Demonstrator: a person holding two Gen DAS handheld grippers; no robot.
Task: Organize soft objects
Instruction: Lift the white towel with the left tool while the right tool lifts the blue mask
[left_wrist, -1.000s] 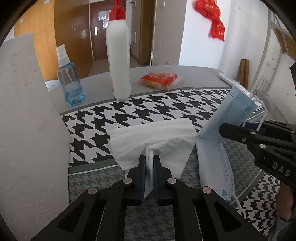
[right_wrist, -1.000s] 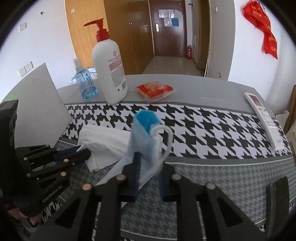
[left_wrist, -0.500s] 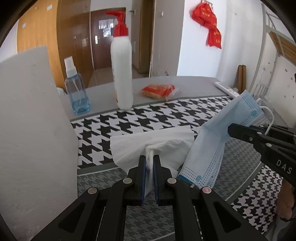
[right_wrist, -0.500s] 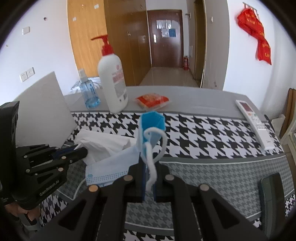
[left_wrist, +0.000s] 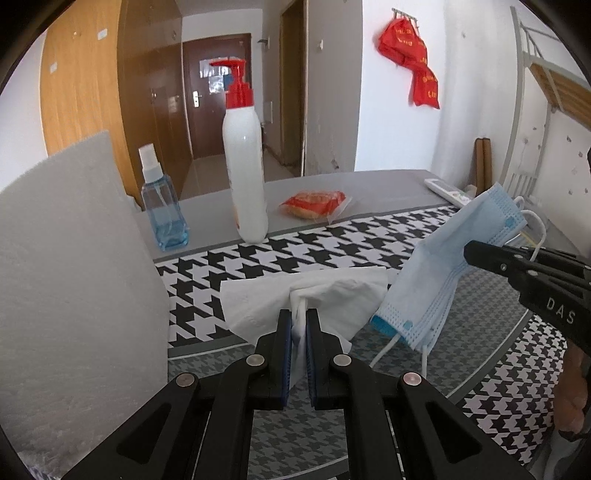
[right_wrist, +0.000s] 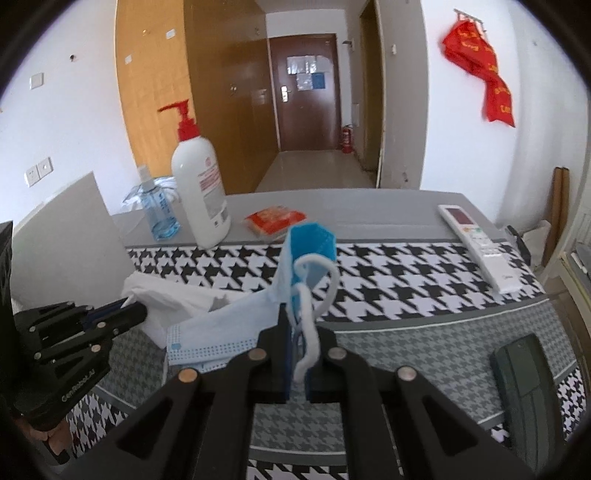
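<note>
Lifted mask (right_wrist: 291, 266) now pinched inside right gripper (right_wrist: 298, 354), seemingly.

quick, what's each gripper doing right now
Left gripper: shut on the tissue.
Right gripper: shut on the mask.

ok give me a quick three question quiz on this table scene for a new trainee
1. True or false: the left gripper is shut on the white tissue.
2. Which thing does the right gripper hold? A) remote control B) blue face mask C) spray bottle
3. Fill in: the red snack packet lies just to the ____ of the tall pump bottle in the right wrist view.

Key
1. True; its pads pinch a fold of the tissue.
2. B; the face mask and its ear loop sit between the shut pads.
3. right
</note>
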